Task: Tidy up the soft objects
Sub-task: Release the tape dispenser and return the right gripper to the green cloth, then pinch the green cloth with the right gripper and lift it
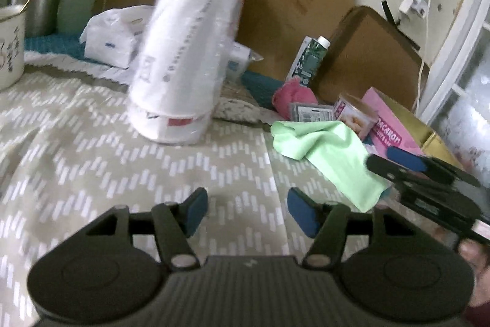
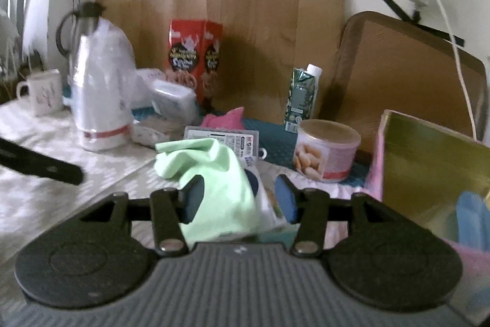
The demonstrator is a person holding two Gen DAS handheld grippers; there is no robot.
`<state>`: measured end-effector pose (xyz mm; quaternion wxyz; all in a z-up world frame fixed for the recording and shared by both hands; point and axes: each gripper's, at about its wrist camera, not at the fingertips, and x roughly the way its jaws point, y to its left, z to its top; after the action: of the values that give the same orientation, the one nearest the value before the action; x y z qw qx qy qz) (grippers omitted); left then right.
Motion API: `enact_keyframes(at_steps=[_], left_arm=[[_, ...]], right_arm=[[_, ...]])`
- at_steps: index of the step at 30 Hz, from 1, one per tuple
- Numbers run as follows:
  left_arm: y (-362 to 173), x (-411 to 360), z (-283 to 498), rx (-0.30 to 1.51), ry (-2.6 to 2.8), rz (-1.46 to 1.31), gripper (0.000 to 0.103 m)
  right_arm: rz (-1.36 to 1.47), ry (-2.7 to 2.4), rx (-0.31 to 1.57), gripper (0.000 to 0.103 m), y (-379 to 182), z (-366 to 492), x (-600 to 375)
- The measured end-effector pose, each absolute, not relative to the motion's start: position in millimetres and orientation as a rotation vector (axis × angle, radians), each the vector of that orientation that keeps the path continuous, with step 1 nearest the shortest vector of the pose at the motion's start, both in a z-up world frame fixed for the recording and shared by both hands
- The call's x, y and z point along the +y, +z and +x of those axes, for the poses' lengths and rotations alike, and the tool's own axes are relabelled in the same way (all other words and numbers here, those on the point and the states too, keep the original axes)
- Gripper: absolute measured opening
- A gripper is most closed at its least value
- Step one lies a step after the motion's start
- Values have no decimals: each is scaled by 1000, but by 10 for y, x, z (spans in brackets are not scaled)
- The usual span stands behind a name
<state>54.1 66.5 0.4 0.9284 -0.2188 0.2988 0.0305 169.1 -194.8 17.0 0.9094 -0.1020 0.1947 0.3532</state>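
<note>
Right wrist view: green cloth [image 2: 211,173], soft, crumpled, lying draped over a packet in front of the round tin [image 2: 326,149], its lower edge hanging between the fingers of the right gripper [image 2: 239,198]. Jaws stand moderately wide; left pad appears to brush the fabric, no pinch yet evident. Risks, as judged: closing here may catch only a loose fold, so the cloth slips free on lifting, or may snag the packet beneath and drag it against the tin. Left gripper [image 1: 248,210]: jaws moderately apart, empty, hovering over the patterned tablecloth [image 1: 122,158], well left of the tin. Pink cloth [image 2: 226,117] sits behind the tin's left side.
</note>
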Motion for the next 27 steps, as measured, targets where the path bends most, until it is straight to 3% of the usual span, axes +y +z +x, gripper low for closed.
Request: enact_keyframes(at_steps=[3,4,5,8,24,25,26,27], left_arm=[[-17,723,477,598,56,-483,59],[-17,740,452,594,53,-491,59],[-18,752,425,591,52,-497,59],[-17,793,366,579,46,-505,59],[-61,1089,106,547,71,-591,63],[-55,1099,90,546,66,-596,63],[-46,1102,76,546,60,-600,63],[-35,1100,67,546,50,-602,63]], right_arm=[[-267,723,404,50,135,1753,-1773],[-281,731,413,35,123,1775,-1710],[-294,741,437,13,102,1802,-1647],[-260,765,476,4,95,1769,-1563],[-277,1229,480,8,212,385,-1242],[-269,1229,478,15,214,363,-1250],[-256,1225,481,31,220,356,-1266],[-243,1219,483,41,221,360,-1288]])
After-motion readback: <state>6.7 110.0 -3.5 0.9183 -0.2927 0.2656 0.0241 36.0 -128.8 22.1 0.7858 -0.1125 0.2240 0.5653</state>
